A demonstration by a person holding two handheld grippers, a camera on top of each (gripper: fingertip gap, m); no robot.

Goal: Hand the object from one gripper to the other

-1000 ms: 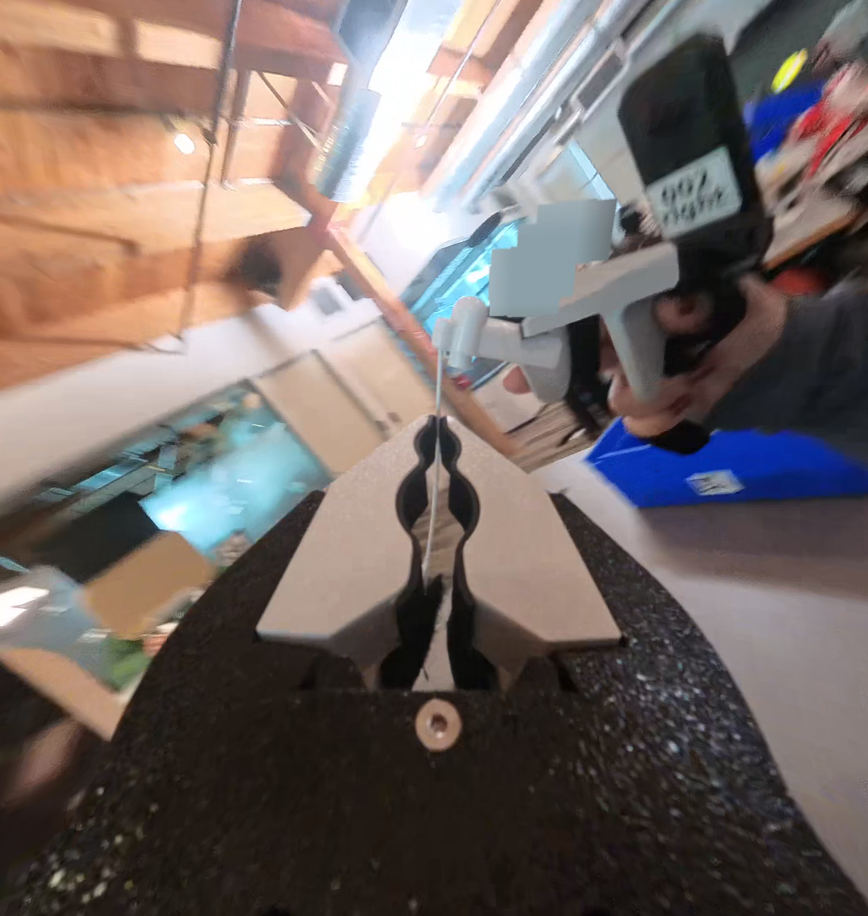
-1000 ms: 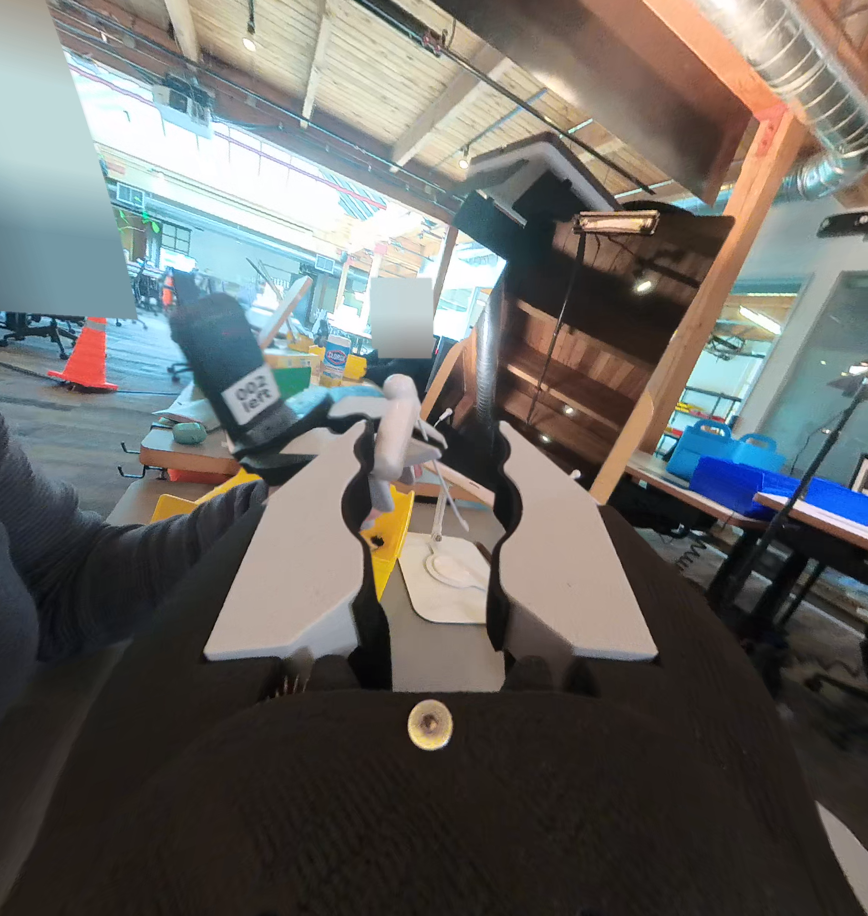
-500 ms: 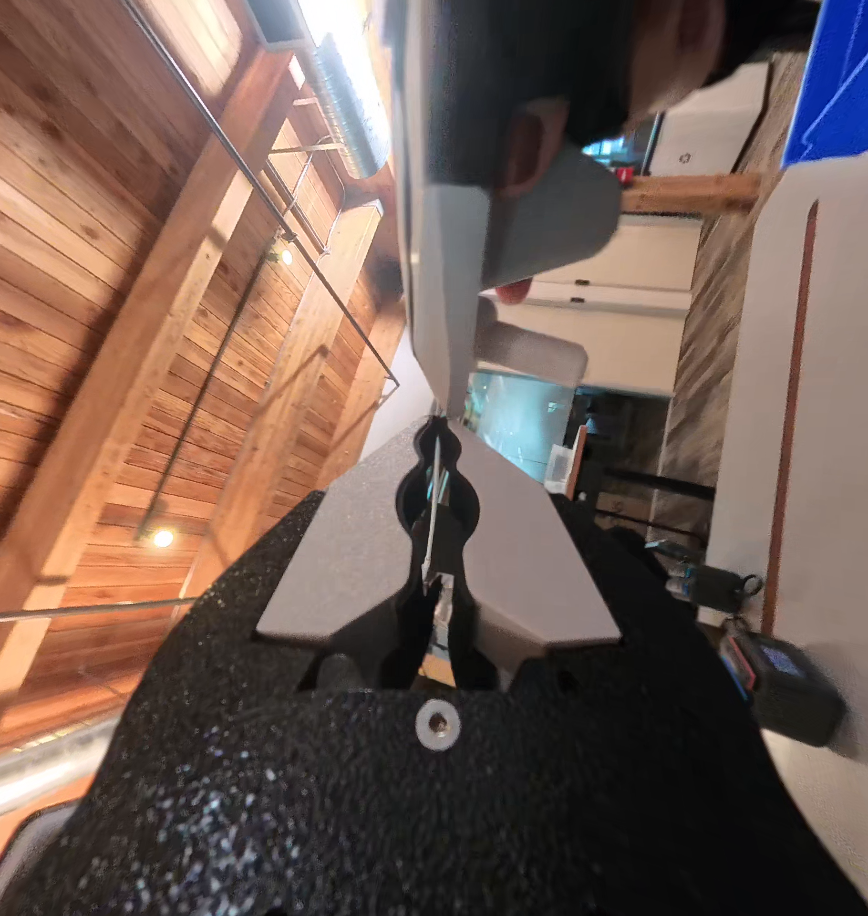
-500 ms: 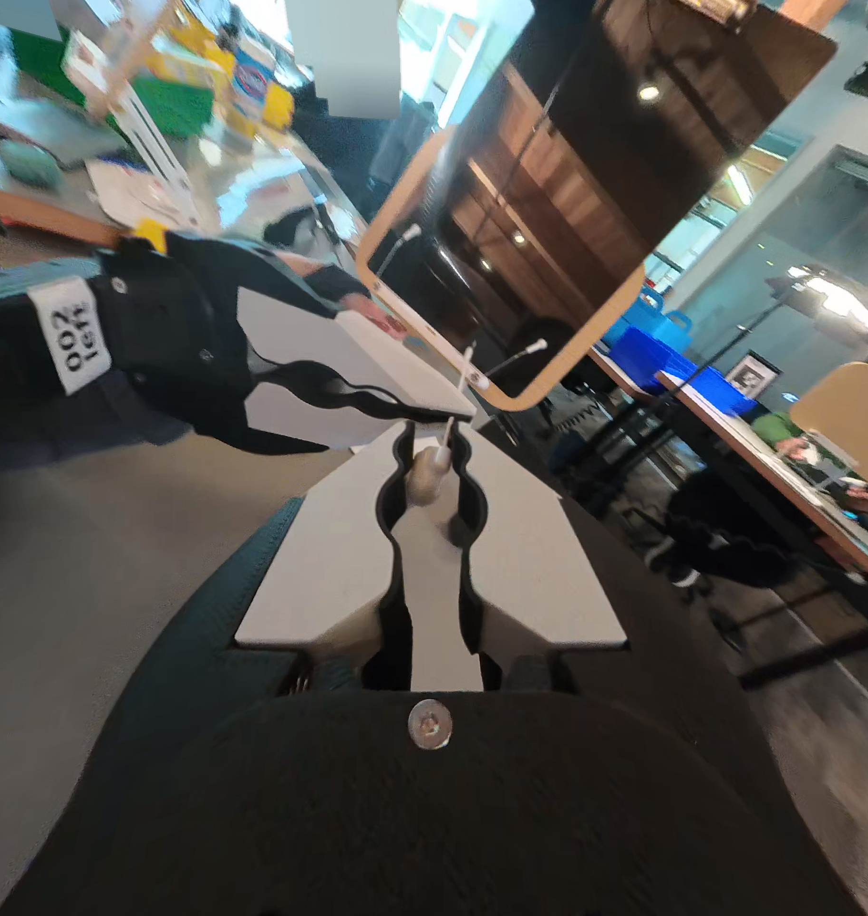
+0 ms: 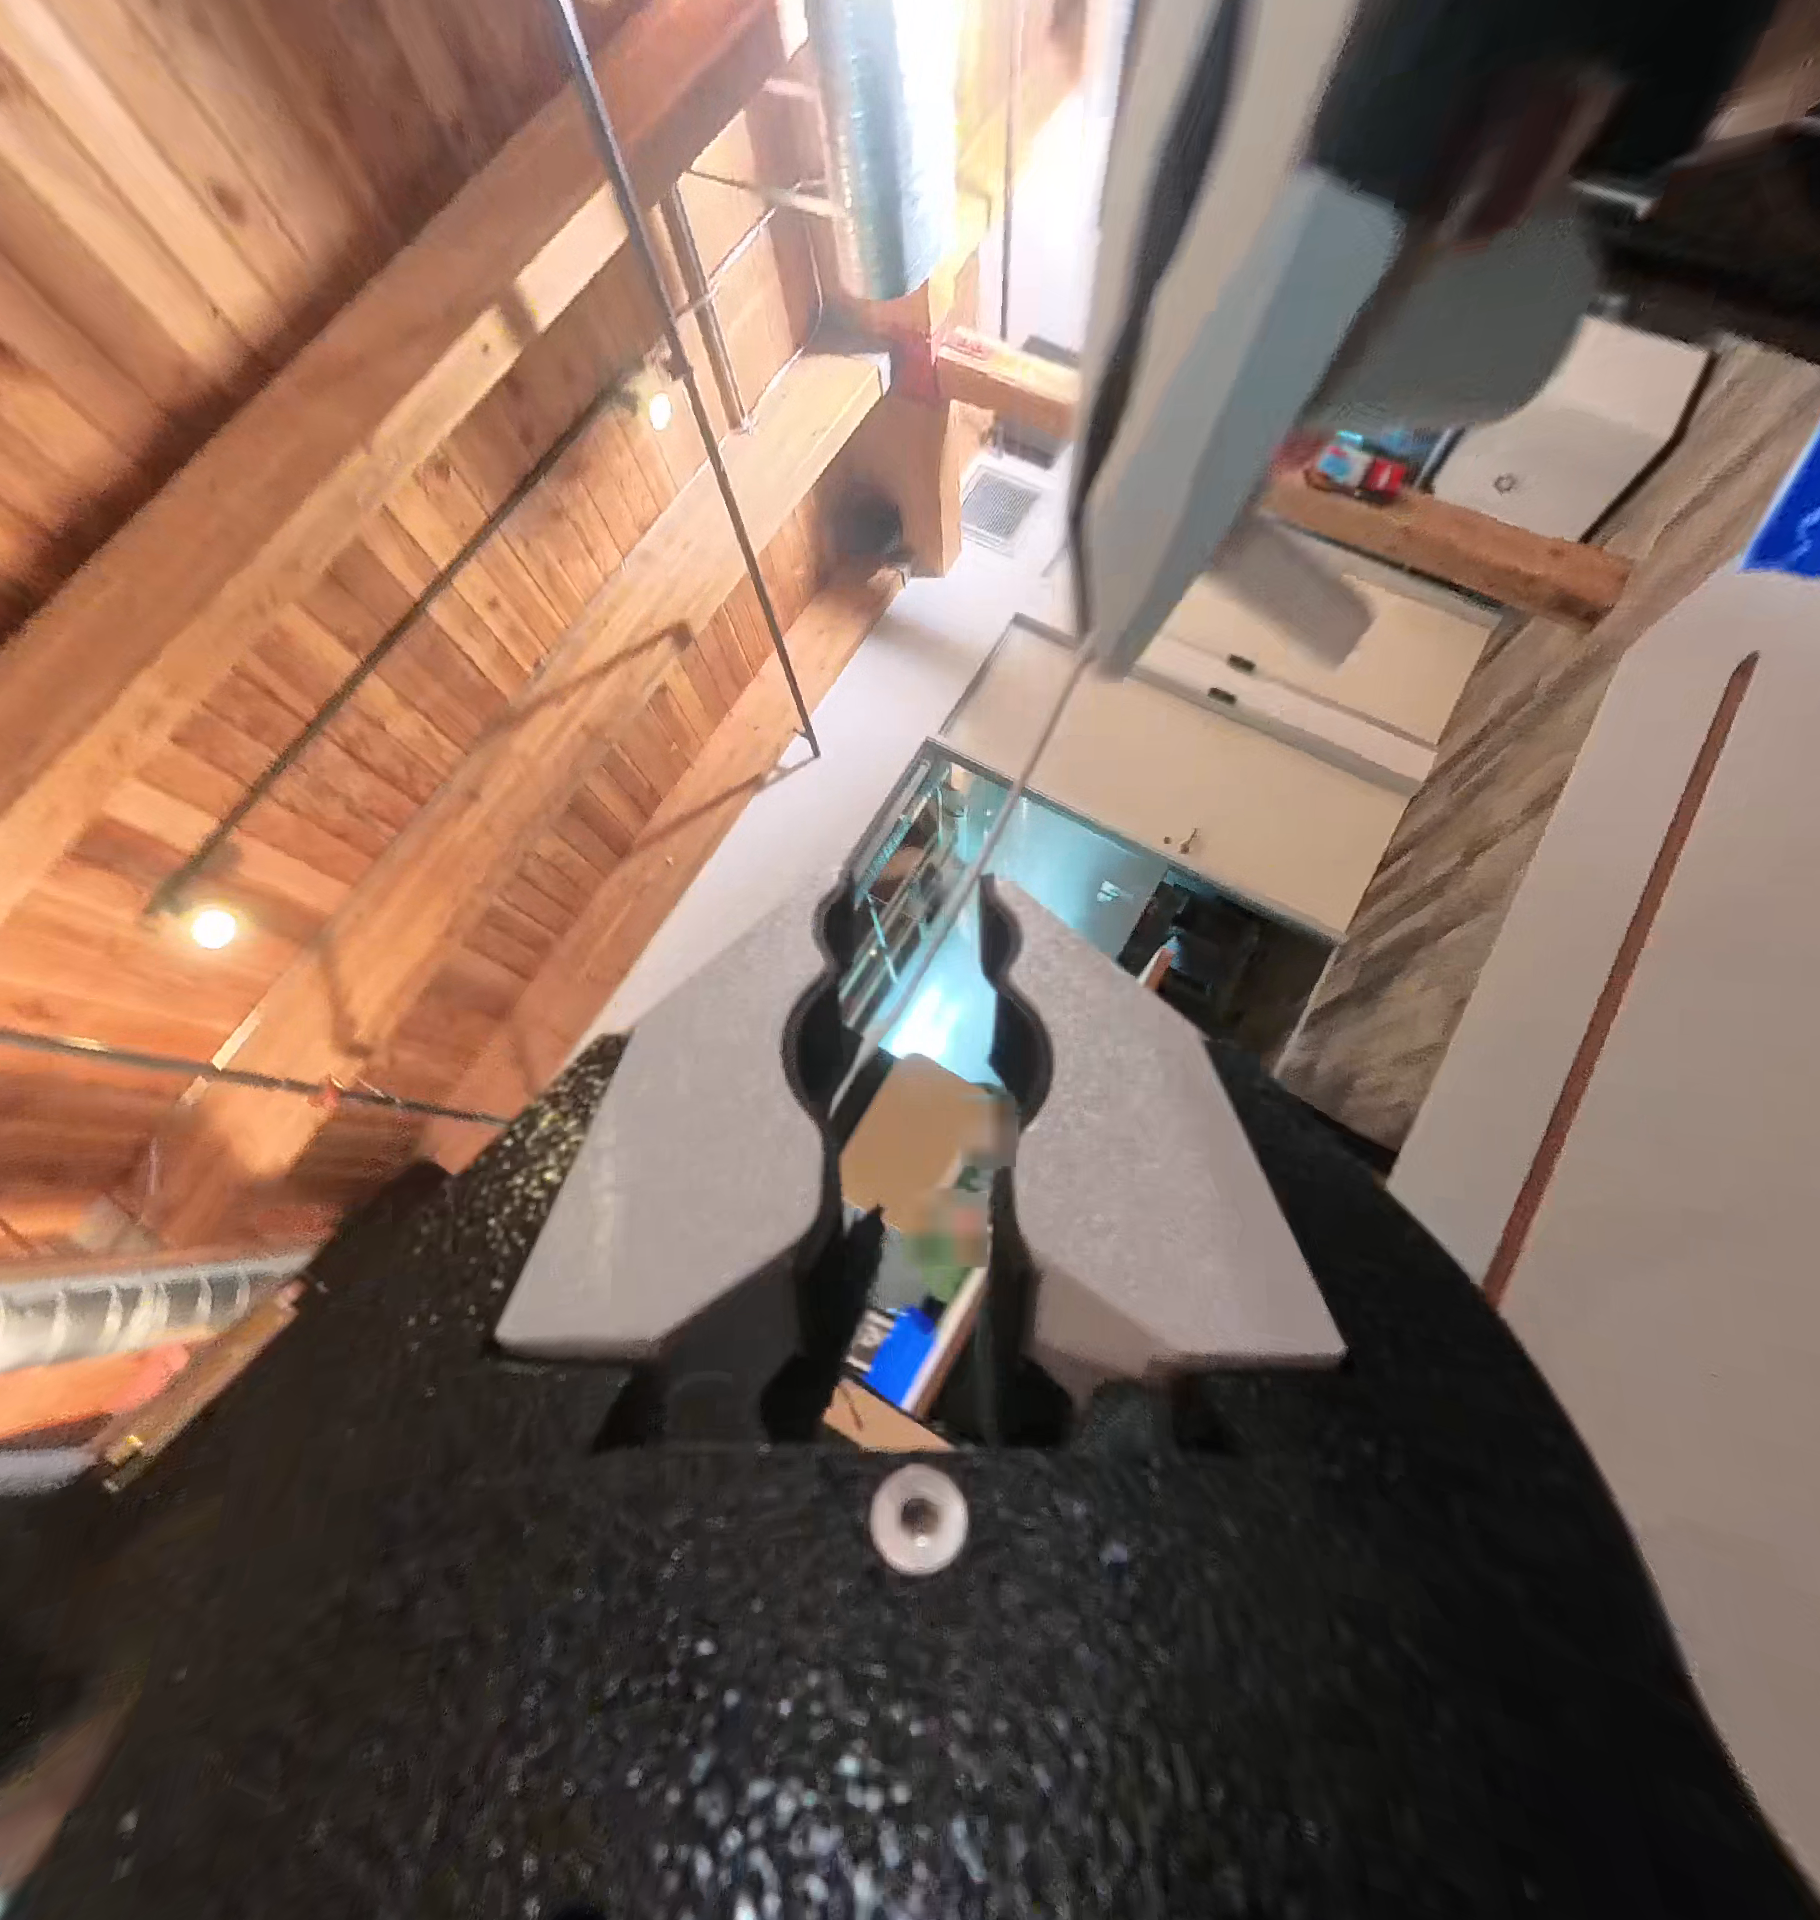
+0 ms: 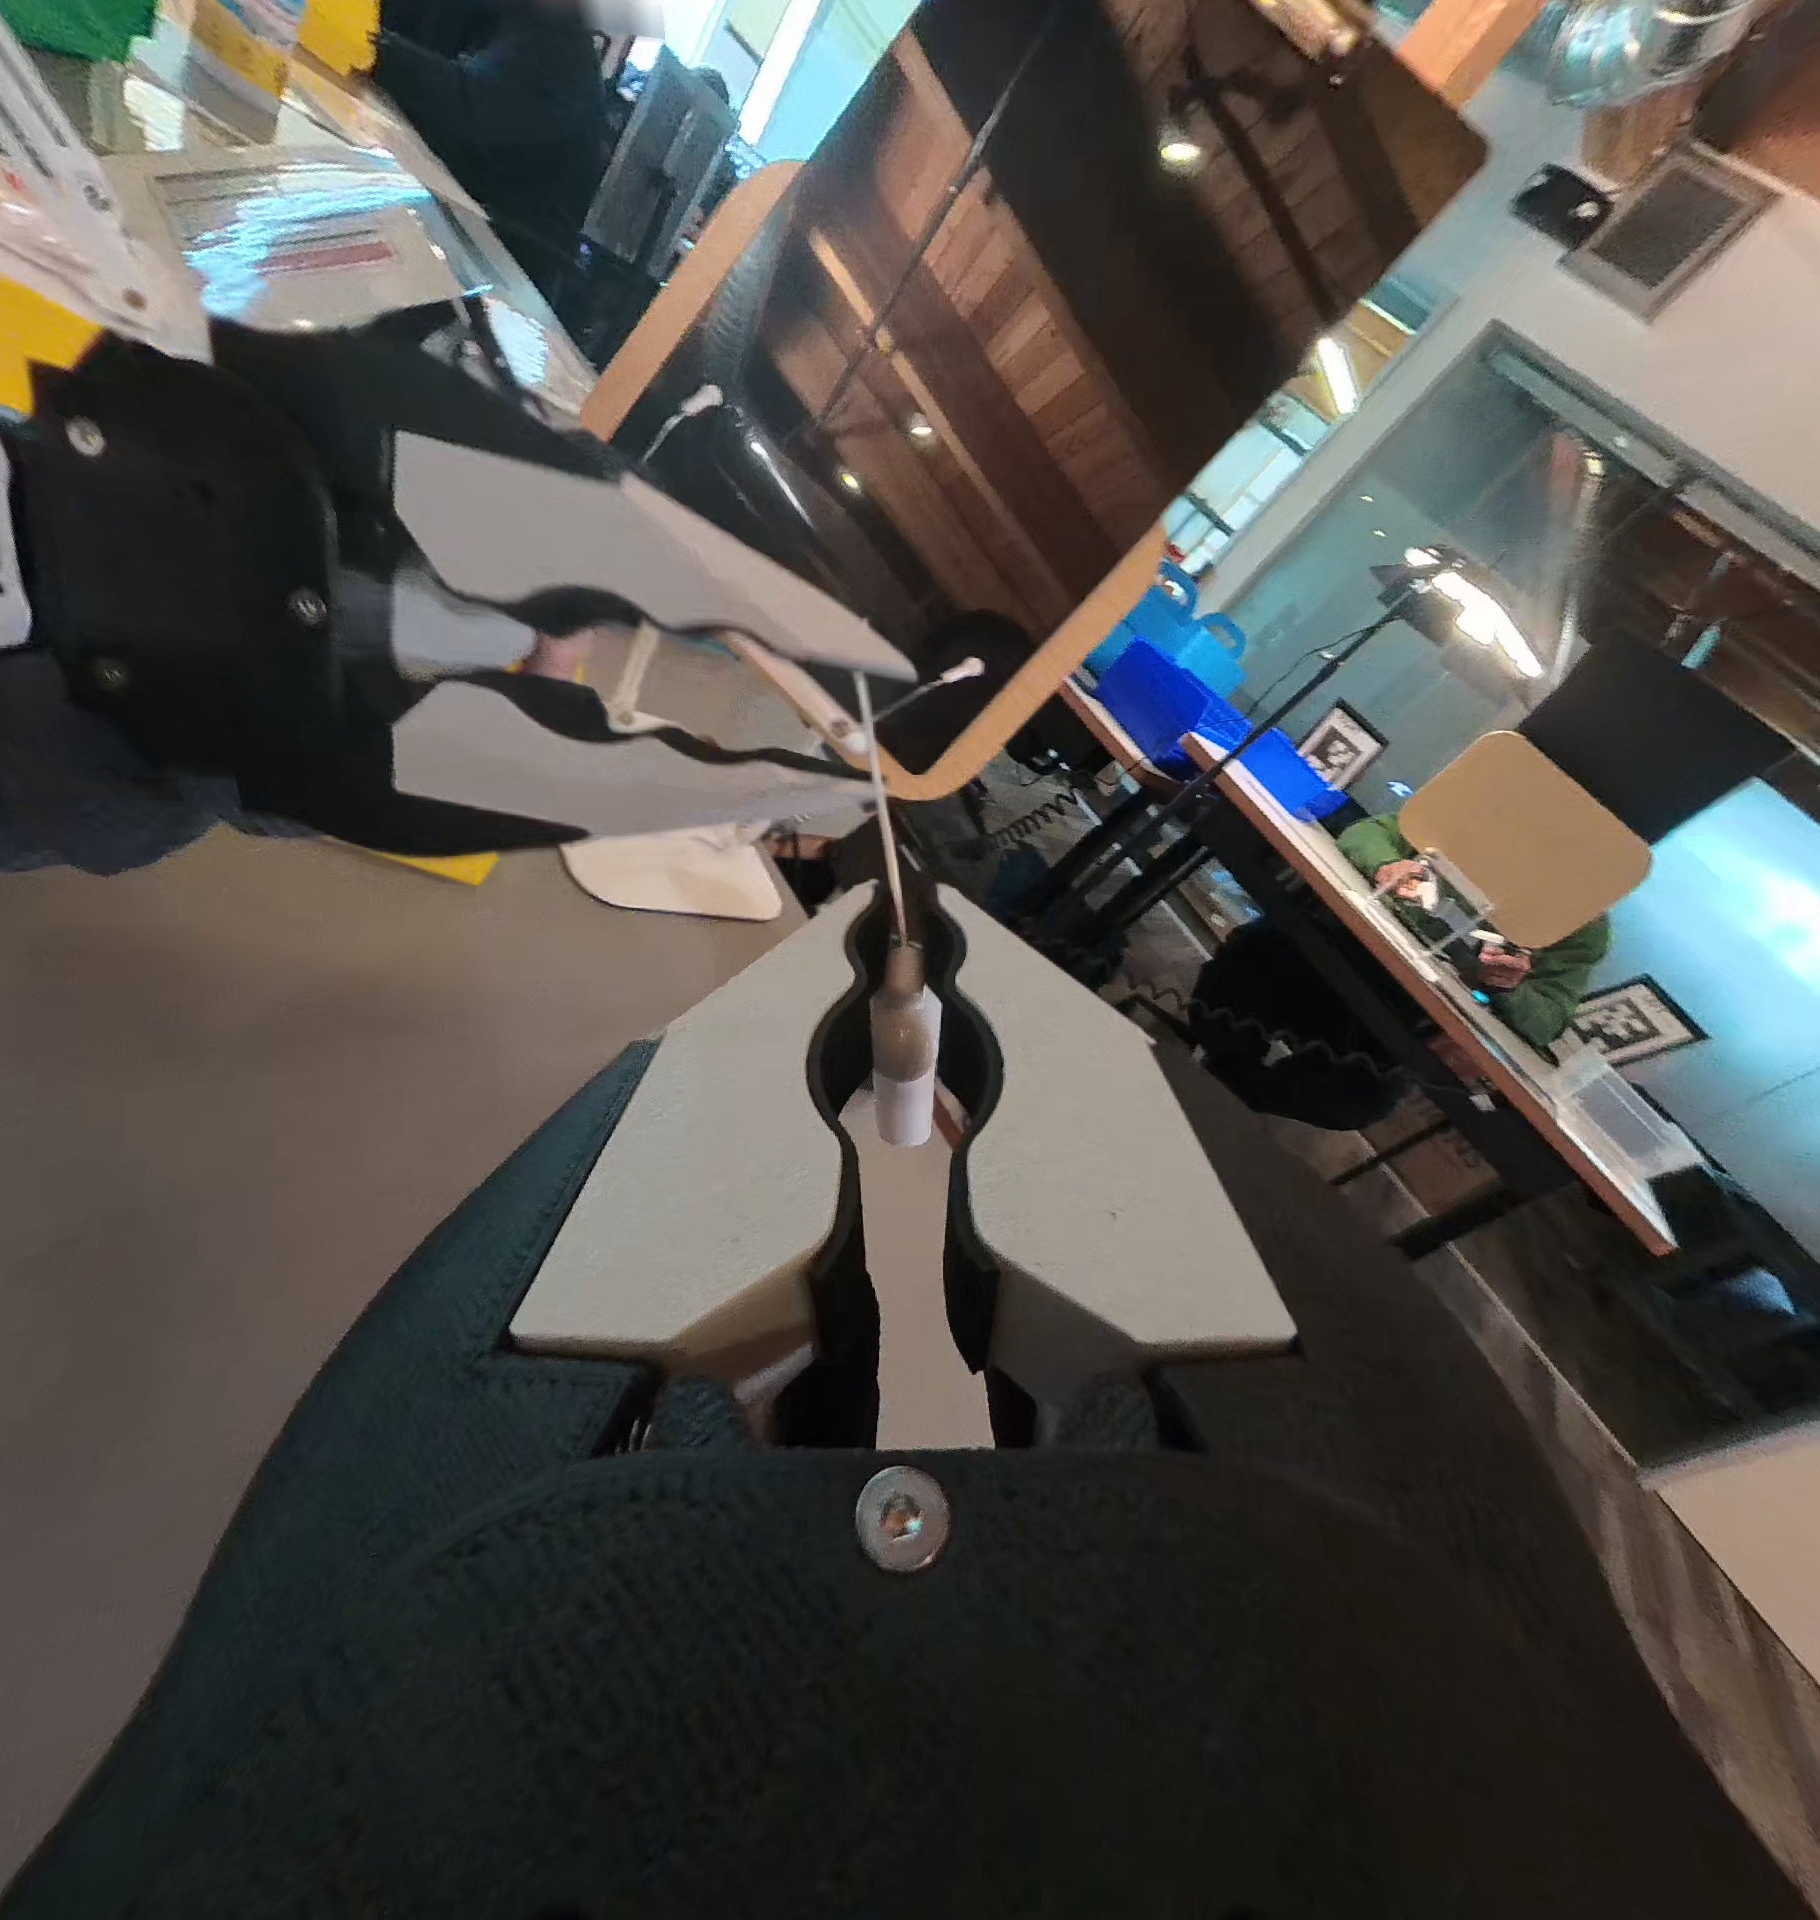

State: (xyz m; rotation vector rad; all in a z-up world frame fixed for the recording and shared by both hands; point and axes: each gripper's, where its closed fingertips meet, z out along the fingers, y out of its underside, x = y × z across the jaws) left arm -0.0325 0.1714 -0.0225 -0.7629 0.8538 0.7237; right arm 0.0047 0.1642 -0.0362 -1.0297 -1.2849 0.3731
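The object is a thin white rod (image 6: 878, 790) with a grey and white handle (image 6: 904, 1049). My right gripper (image 6: 906, 899) is shut on the handle, with the rod sticking out forward past its tips. The rod's far end runs between the tips of my left gripper (image 6: 890, 732), which comes in from the left with a gap between its fingers. In the left wrist view my left gripper (image 5: 911, 899) is open and the rod (image 5: 947, 883) slants loosely through the gap. My right gripper (image 5: 1103, 655) hangs blurred above it.
A grey table top (image 6: 210, 1195) lies below, with a white flat pad (image 6: 677, 878) and a yellow piece behind the left gripper. Blue bins (image 6: 1166, 675) and a seated person (image 6: 1529, 966) are at tables to the right. A wood-edged panel (image 6: 1041, 675) stands behind. The gap from one gripper's tips to the other's is roughly 4 cm.
My left gripper's jaws have opened off the rod. My right gripper has stayed shut on the handle and now holds the object alone. Both views have swung.
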